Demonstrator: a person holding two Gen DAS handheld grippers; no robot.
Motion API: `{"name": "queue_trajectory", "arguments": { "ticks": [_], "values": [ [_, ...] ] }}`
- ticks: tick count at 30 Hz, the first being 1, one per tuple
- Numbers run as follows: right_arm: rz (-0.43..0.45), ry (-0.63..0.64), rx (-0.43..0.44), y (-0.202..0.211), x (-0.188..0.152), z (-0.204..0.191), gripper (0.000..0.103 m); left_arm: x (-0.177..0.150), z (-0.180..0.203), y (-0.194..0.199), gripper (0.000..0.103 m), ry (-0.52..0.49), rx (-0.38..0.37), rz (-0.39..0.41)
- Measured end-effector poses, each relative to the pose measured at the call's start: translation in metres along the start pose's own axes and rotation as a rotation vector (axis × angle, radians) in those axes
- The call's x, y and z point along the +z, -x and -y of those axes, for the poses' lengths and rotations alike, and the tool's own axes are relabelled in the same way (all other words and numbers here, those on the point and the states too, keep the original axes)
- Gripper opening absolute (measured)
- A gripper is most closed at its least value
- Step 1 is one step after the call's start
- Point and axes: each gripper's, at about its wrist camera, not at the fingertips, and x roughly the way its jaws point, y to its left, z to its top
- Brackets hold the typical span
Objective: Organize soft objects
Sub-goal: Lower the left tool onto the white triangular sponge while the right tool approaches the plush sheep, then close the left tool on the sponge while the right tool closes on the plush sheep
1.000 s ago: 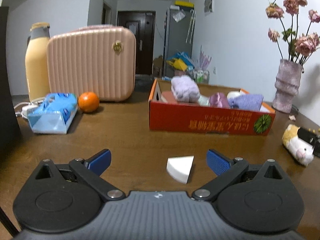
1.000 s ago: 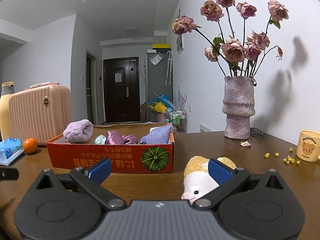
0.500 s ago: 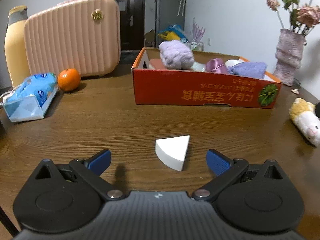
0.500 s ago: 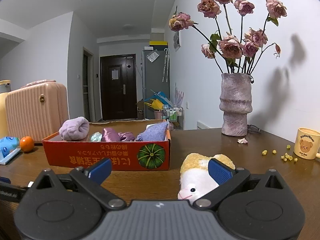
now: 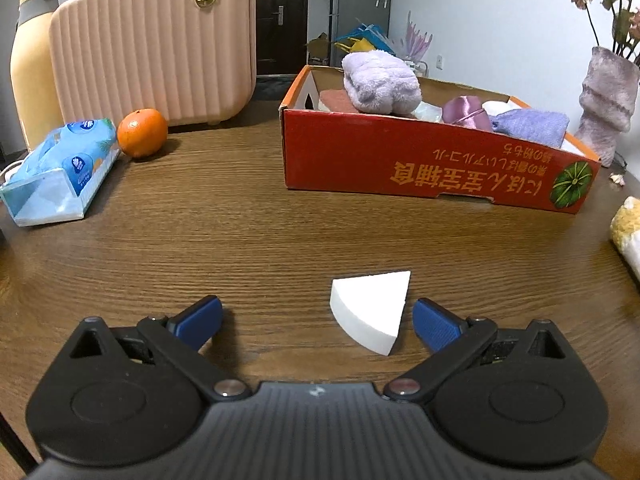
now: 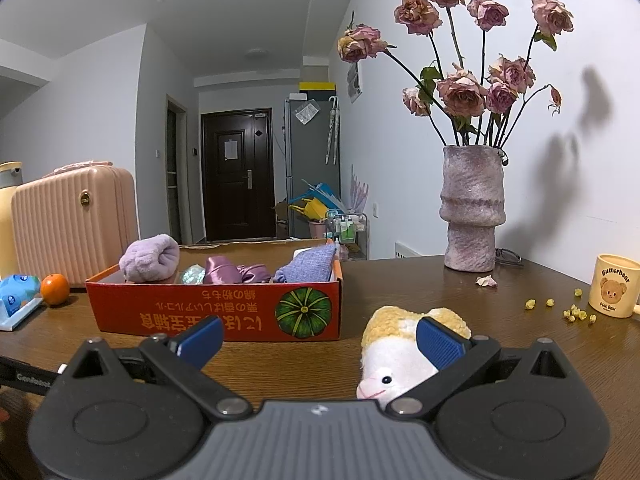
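A white wedge-shaped sponge (image 5: 370,310) lies on the wooden table. My left gripper (image 5: 318,322) is open and low over the table, with the sponge between its fingers, close to the right fingertip (image 5: 434,324). A red cardboard box (image 5: 424,162) behind it holds a lilac rolled towel (image 5: 380,82), purple satin cloth (image 5: 466,110) and a lavender cloth (image 5: 532,126). My right gripper (image 6: 320,338) is open, with a yellow-and-white plush toy (image 6: 400,350) lying by its right finger. The box also shows in the right wrist view (image 6: 224,312).
A pink ribbed case (image 5: 156,44), a yellow bottle (image 5: 30,64), an orange (image 5: 142,132) and a blue tissue pack (image 5: 60,170) stand at the left. A vase of dried roses (image 6: 472,208), a bear mug (image 6: 614,290) and scattered yellow crumbs (image 6: 568,310) are at the right.
My left gripper has lowered and moved forward, so the sponge now sits between its fingers. The right gripper has barely moved, and the plush stays by its right finger.
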Motion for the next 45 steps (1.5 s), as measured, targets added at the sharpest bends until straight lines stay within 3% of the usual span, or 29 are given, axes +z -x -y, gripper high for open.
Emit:
{"name": "queue_trajectory", "arguments": {
  "ticks": [13, 15, 17, 18, 20, 21, 36, 45],
  "values": [
    [-0.005, -0.006, 0.002, -0.001, -0.001, -0.001, 0.103, 0.002, 0.002, -0.001, 0.102, -0.002, 0.006, -0.010],
    [-0.005, -0.009, 0.003, -0.001, -0.001, -0.001, 0.103, 0.001, 0.002, 0.000, 0.094, -0.004, -0.001, -0.003],
    [-0.005, -0.012, 0.005, -0.001, -0.001, 0.000, 0.103, 0.001, 0.004, 0.005, 0.068, -0.008, -0.004, 0.016],
    [-0.005, -0.013, 0.005, -0.001, -0.001, 0.000, 0.103, 0.001, 0.005, 0.006, 0.062, -0.011, -0.007, 0.027],
    [-0.006, -0.016, 0.007, -0.001, 0.000, 0.001, 0.103, 0.001, 0.006, 0.008, 0.038, -0.011, -0.019, 0.038],
    [-0.006, -0.018, 0.008, -0.001, 0.000, 0.001, 0.103, 0.001, 0.006, 0.009, 0.036, -0.009, -0.029, 0.042],
    [0.006, -0.037, -0.052, -0.011, 0.007, 0.026, 0.103, 0.001, 0.014, 0.039, 0.034, -0.018, -0.008, 0.178],
    [-0.117, -0.058, -0.119, -0.050, 0.008, 0.060, 0.103, 0.001, 0.021, 0.047, 0.034, -0.018, -0.004, 0.215]
  ]
}}
